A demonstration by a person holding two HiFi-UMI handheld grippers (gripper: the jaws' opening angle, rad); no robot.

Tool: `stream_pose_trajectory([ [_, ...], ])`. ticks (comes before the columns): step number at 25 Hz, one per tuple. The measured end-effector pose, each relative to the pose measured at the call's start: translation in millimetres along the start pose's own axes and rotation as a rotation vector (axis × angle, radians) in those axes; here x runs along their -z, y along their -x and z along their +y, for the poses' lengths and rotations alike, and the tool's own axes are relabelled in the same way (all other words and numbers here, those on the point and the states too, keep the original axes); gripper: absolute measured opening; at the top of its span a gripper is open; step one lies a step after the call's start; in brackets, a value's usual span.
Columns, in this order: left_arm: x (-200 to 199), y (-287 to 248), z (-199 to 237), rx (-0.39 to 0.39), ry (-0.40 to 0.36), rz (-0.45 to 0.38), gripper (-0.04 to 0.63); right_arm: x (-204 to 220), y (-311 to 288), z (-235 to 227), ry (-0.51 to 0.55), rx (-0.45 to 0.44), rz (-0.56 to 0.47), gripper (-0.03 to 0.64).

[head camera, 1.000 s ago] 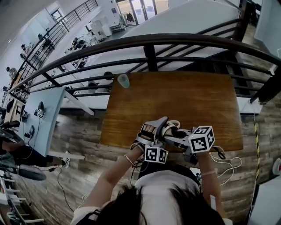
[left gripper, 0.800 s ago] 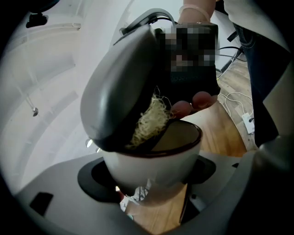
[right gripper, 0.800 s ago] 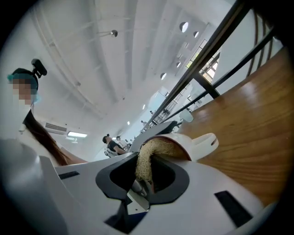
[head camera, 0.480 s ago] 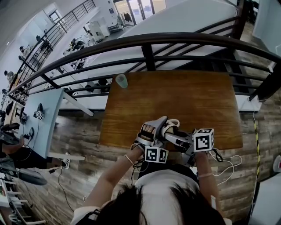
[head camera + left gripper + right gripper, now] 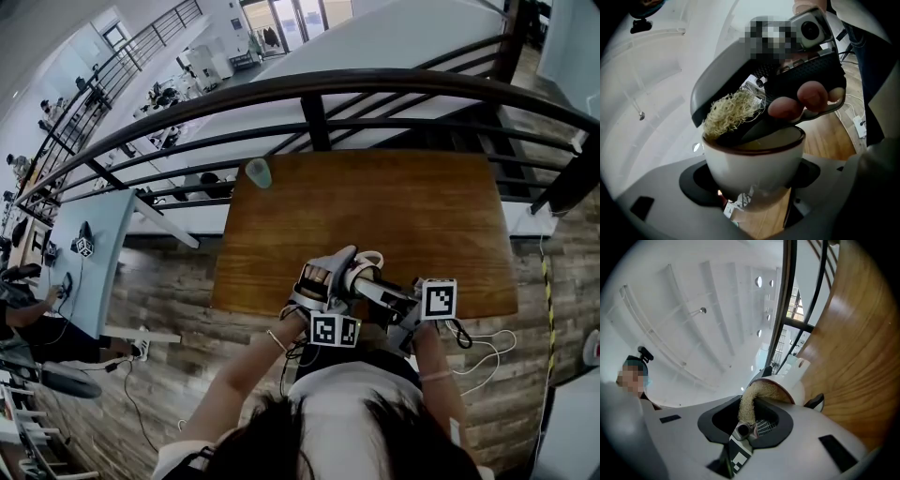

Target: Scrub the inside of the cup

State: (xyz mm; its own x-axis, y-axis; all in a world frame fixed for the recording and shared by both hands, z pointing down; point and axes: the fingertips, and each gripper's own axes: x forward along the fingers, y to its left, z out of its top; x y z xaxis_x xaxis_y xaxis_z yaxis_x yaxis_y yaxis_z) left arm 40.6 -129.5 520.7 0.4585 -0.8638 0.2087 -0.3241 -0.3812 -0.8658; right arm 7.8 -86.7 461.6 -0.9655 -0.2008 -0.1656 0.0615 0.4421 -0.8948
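**Right wrist rolls, scrubber sweeps round the cup wall**

In the head view, the marker cube point(image 5: 439, 298) on the right gripper point(image 5: 750, 425) now sits square to the camera; 1 second ago it was tilted. It has barely shifted in place, so the change is a roll of the wrist and not a reach.

The right jaws are clamped on the fibre scrubber point(image 5: 748, 401). It curves over the dark rim and down into the cup point(image 5: 754, 164).

The left gripper point(image 5: 752, 190) has not moved. Its jaws are clamped on the cup's 2 sides, holding it over the tabletop point(image 5: 394, 206) at its 6 o'clock edge, mouth turned towards the right gripper.

The roll probably drags the fibres round the inner wall, so scrubbing looks well under way. How much of the inside has been covered cannot be judged from these views.

A small green cup point(image 5: 258, 172) stands untouched at the tabletop's 11 o'clock corner.
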Motion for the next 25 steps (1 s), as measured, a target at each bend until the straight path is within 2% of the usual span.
stream_pose_trajectory([
  [5,1,2,0,0.002,0.006,-0.001,0.411,0,-1,-1,-0.044,-0.012,-0.030,0.083],
  [9,1,1,-4,0.031,0.008,0.007,0.411,1,0,-2,0.007,0.024,0.011,0.083],
  [14,5,3,-7,0.052,0.011,0.011,0.411,9,-3,-9,0.115,0.108,0.123,0.083],
  [25,6,5,-15,0.112,-0.026,0.011,0.411,32,-7,-13,0.392,0.231,0.427,0.081],
])
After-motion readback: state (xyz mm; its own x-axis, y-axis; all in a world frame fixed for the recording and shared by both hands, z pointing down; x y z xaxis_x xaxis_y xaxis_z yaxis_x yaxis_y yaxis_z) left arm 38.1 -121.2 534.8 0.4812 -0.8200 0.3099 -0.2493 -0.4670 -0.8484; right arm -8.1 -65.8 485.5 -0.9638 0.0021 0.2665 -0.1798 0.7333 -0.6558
